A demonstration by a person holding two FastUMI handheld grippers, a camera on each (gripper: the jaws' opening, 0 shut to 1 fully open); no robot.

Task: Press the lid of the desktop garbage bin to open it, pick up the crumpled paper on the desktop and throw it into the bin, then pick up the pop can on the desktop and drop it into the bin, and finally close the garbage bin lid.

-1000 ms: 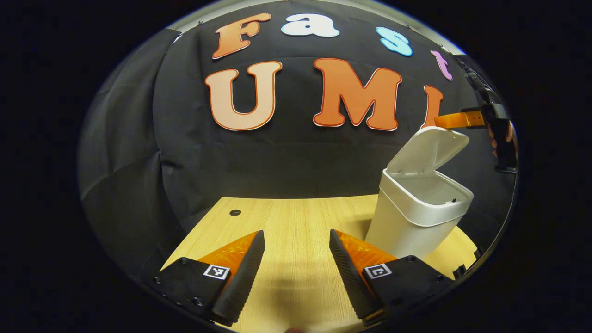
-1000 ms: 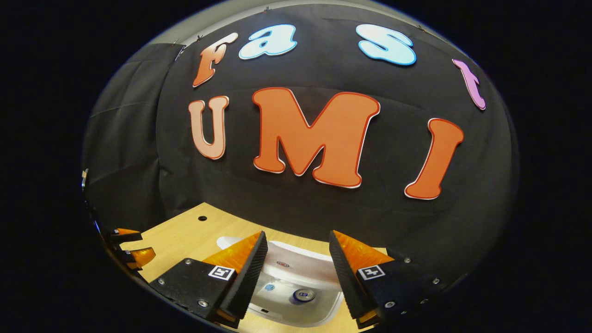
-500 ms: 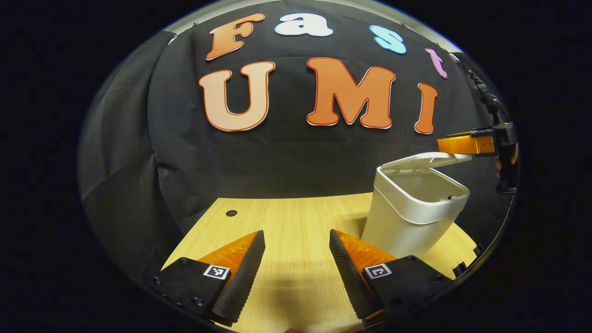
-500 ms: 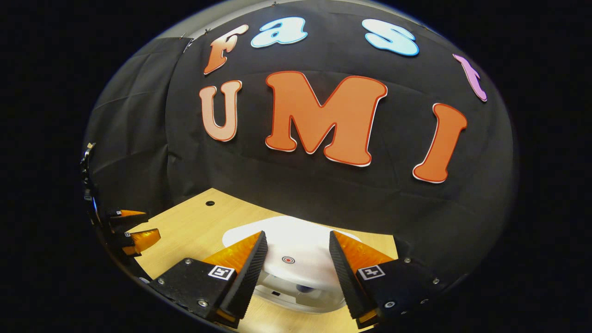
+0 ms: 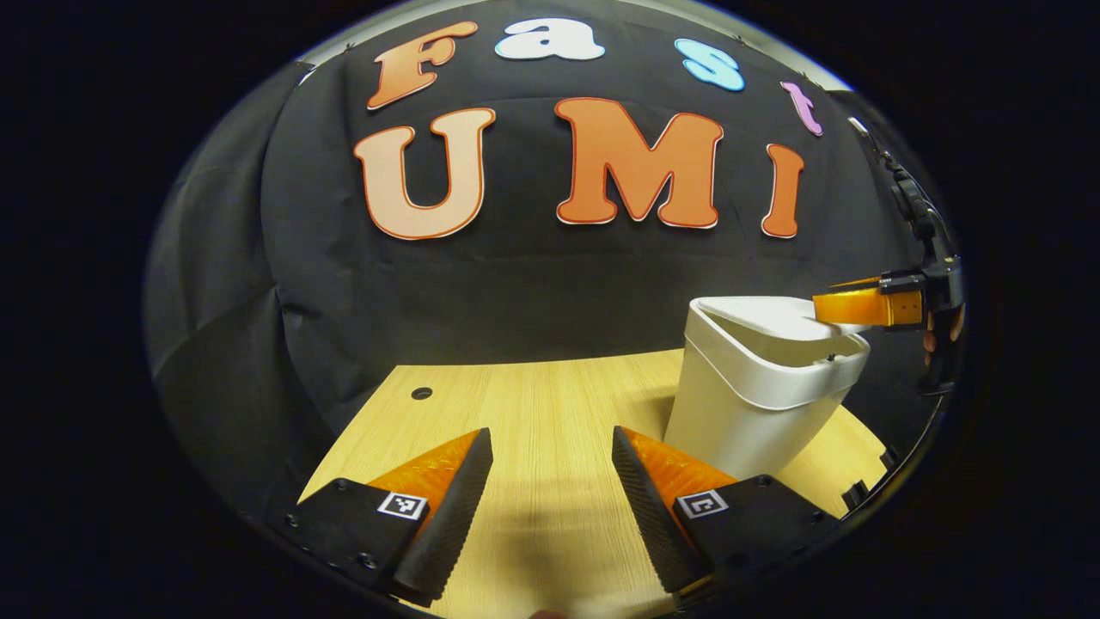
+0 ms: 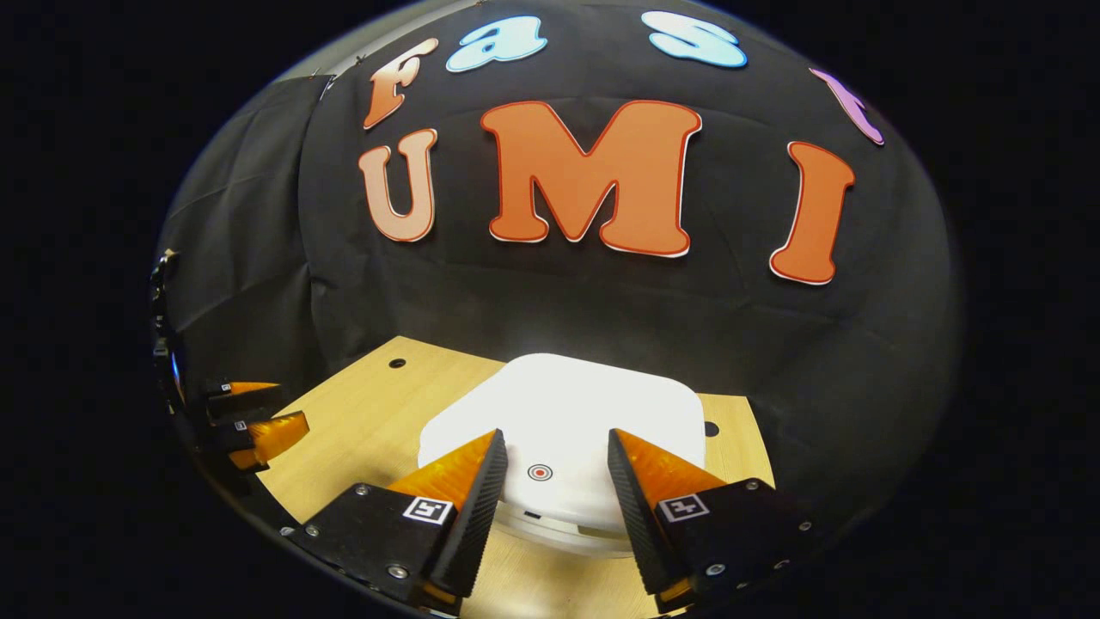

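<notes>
1. We see the white plastic bin (image 5: pixel 756 395) on the wooden desk (image 5: pixel 550 413), its lid (image 6: pixel 567 421) nearly shut.
2. Our right gripper (image 6: pixel 550 468), jaws apart, presses the lid; left gripper (image 5: pixel 550 481) hovers, jaws apart and empty.
3. Closing step, we judge: push until it latches.

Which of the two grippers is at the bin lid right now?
The right gripper: its open fingers sit over the white lid, by the red dot. The left gripper hangs open over bare table, beside the bin.
</notes>
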